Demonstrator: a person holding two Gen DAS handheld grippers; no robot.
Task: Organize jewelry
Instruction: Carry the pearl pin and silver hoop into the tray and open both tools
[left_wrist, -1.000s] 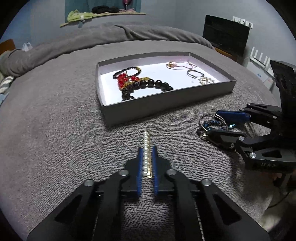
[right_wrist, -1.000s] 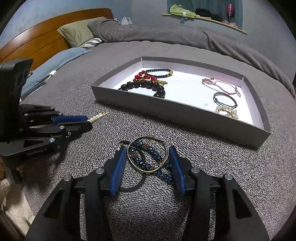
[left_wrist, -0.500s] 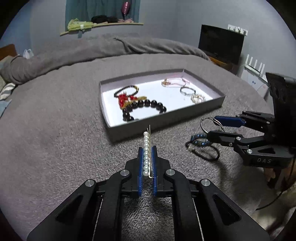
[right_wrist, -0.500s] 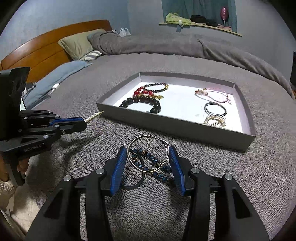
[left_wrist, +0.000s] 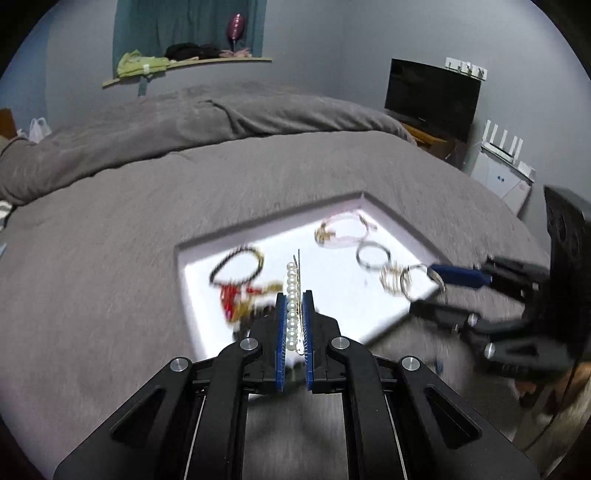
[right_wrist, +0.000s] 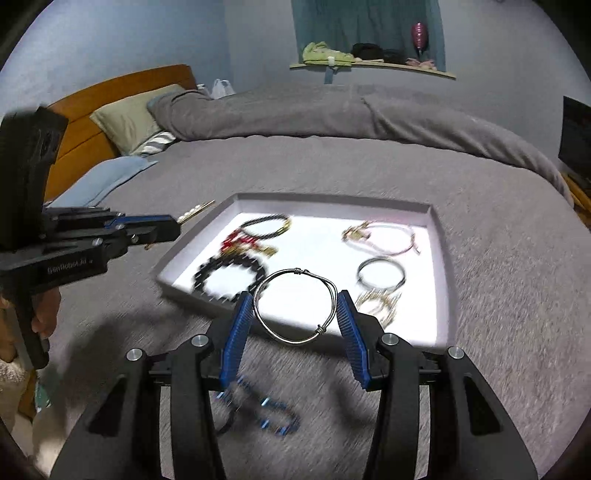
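My left gripper (left_wrist: 294, 295) is shut on a pearl hair clip (left_wrist: 291, 302) and holds it in the air over the near edge of the grey tray (left_wrist: 376, 206). My right gripper (right_wrist: 295, 299) is shut on a silver wire bangle (right_wrist: 295, 273), held above the tray's near wall (right_wrist: 441, 295). The tray holds a black bead bracelet (right_wrist: 229, 275), a red and gold piece (right_wrist: 240, 242), a pink cord bracelet (right_wrist: 384, 236), a dark ring bangle (right_wrist: 380, 273) and a gold piece (right_wrist: 376, 302). A blue bead bracelet (right_wrist: 266, 417) lies on the bed below my right gripper.
The tray sits on a grey bedspread (left_wrist: 110, 258). A rolled grey duvet (right_wrist: 332, 114) and pillows (right_wrist: 129, 118) lie at the far side. A black screen (left_wrist: 432, 96) and a white router (left_wrist: 506, 151) stand to the right of the bed.
Both grippers have risen and moved forward over the tray. The silver bangle has been lifted clear of the blue bead bracelet, which stays on the bed.
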